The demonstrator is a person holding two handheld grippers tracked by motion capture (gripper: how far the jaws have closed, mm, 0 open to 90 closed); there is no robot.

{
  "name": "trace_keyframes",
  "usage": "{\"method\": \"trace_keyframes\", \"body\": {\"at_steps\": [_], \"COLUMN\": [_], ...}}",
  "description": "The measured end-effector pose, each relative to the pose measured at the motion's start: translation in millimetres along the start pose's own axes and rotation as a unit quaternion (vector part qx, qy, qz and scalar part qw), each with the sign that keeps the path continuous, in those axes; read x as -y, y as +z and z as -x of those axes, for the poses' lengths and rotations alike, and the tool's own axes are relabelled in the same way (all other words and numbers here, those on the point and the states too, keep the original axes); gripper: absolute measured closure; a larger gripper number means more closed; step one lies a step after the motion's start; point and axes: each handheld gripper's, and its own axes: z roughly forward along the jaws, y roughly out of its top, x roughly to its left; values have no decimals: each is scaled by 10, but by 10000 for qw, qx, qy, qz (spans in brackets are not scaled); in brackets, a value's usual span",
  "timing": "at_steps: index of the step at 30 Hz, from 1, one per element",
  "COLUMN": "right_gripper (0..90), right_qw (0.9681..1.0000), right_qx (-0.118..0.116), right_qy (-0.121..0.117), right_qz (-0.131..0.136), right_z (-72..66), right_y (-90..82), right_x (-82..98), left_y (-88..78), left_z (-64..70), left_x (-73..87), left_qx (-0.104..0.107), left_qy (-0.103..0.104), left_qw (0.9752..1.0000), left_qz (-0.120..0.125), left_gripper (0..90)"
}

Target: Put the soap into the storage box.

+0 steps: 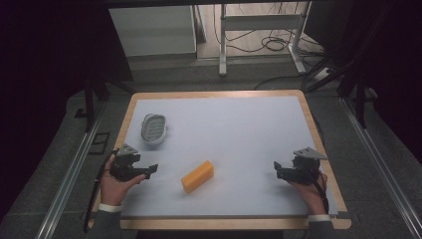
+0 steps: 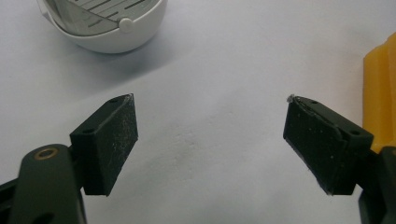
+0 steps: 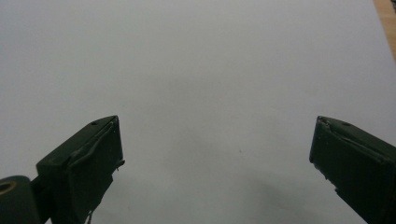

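Note:
A yellow-orange block [image 1: 197, 176] lies on the white mat near the middle front; its edge [image 2: 380, 88] shows at the right of the left gripper view. A white oval dish with a slotted grey insert [image 1: 153, 129] sits at the left, and its rim [image 2: 109, 28] appears top left in the left gripper view. My left gripper [image 1: 148, 172] rests at the front left, open, with bare mat between its pads [image 2: 114, 142]. My right gripper [image 1: 278, 170] is at the front right, open and empty, pointing over the bare mat, its pads [image 3: 95, 161] wide apart.
The white mat [image 1: 234, 129] covers a wooden table [image 1: 318, 129] whose edge shows top right in the right gripper view [image 3: 386, 18]. Beyond the table stand a white desk frame [image 1: 259, 25] and floor cables [image 1: 276, 45]. Dark rails run along both sides.

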Motion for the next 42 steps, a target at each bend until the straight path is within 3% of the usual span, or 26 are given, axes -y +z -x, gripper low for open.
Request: {"method": "trace_keyframes", "body": {"at_steps": [9, 17, 32, 39, 42], "right_gripper": [58, 68, 69, 68, 68], "right_qw": [9997, 9993, 9997, 9995, 9991], "right_qx": [-177, -132, -35, -41, -27], "right_qy": [-53, -144, -42, 60, 196], "right_qz": [181, 333, 229, 298, 370], "right_z": [45, 30, 134, 143, 172], "right_y": [-71, -131, -147, -190, -223], "right_x": [6, 13, 76, 82, 82], "left_y": [8, -44, -109, -151, -193], "left_z": [4, -10, 11, 39, 72], "left_x": [1, -1, -14, -50, -81], "left_qx": [29, 56, 86, 211, 396], "left_qy": [9, 1, -17, -14, -137], "left_qw": [10000, 10000, 9999, 9996, 9988], "left_qz": [-34, 19, 126, 181, 250], "left_gripper": [182, 185, 189, 188, 182]}}
